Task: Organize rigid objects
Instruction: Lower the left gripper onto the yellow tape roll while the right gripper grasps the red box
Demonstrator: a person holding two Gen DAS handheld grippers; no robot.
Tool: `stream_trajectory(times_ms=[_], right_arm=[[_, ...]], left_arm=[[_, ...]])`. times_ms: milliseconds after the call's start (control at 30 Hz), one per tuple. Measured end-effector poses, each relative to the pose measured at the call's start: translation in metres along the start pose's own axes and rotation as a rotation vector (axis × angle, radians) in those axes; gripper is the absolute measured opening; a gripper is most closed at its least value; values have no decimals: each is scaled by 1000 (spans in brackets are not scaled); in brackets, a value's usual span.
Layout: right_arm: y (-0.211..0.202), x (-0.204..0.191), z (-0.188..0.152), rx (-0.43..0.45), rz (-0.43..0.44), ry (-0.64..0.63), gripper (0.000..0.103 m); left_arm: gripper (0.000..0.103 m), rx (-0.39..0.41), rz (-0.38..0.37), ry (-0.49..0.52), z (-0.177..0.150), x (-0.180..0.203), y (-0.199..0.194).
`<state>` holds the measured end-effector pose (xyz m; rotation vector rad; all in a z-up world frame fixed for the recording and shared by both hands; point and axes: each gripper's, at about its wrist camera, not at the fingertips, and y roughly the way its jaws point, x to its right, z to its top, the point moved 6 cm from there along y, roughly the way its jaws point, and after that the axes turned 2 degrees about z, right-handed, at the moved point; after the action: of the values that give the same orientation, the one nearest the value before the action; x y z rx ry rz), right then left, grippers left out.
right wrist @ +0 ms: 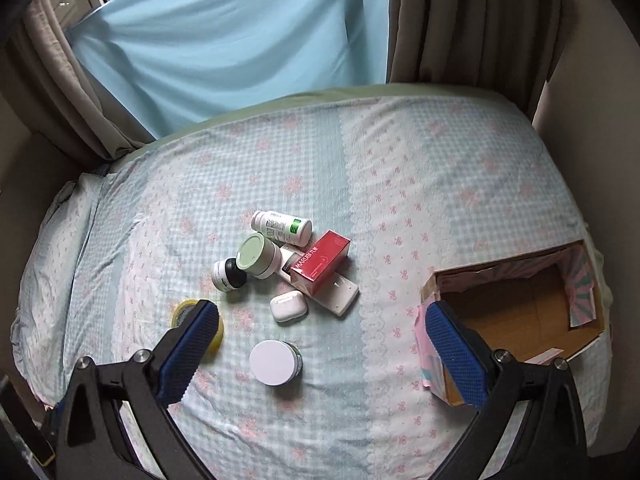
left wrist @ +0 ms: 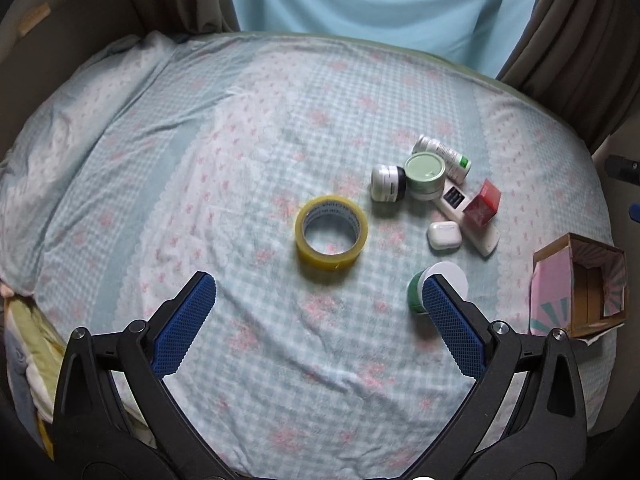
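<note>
Both my jaws hang released; the white-lidded green jar (right wrist: 275,362) may tip on the soft checked bedsheet (right wrist: 400,184) when pinched.

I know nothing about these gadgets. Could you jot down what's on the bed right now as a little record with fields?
Surface: bed sheet, checked blue with pink flowers
Container: open cardboard box, at the right side, nothing visible inside
Loose item: yellow tape roll, lying flat, apart from the pile
Loose item: white-lidded green jar, upright, alone
Pile: red carton, white earbud case, pale green jar, white bottle on its side, black-capped jar
Left hand-held gripper: open, holding nothing
Right hand-held gripper: open, holding nothing
</note>
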<state>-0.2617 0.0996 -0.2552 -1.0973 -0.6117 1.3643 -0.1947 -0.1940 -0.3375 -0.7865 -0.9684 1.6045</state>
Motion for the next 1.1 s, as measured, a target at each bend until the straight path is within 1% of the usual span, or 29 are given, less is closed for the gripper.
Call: stream_trajectory(times_ms=[100,267,467,567,633,667,733,800,867,933,1000,1100], right_arm=[[45,-1,14,-93,-12,37,103],[120,7,30,-287,8,109,103],[196,19,35,-472,13,171,103],[226,23,34,-541,14,187,103],[243,24,33,-581,7,189,103],[250,25,32,-599,7,195,101],[262,26,28,-638,12,211,93],[271,30,25,-665,9,237,91],[276,33,21,-682,12,266,84],[278,37,18,-693,11,295,82],[278,38,17,-699,13,315,75],[277,37,16,-702,14,331,70]], left_arm=[[102,-53,-4,12,-1,6,46],[102,-130,29,35,-4,15,115],[102,-178,81,36,-3,18,180],[102,-196,93,33,-5,20,205],[103,-201,90,27,-5,21,217],[102,-197,96,28,-5,22,221],[102,-191,112,39,-5,25,227],[103,-183,121,52,-3,28,232],[103,-174,131,67,1,30,236],[102,-168,150,81,6,32,240],[103,-161,158,87,10,31,241],[103,-141,178,116,18,33,240]])
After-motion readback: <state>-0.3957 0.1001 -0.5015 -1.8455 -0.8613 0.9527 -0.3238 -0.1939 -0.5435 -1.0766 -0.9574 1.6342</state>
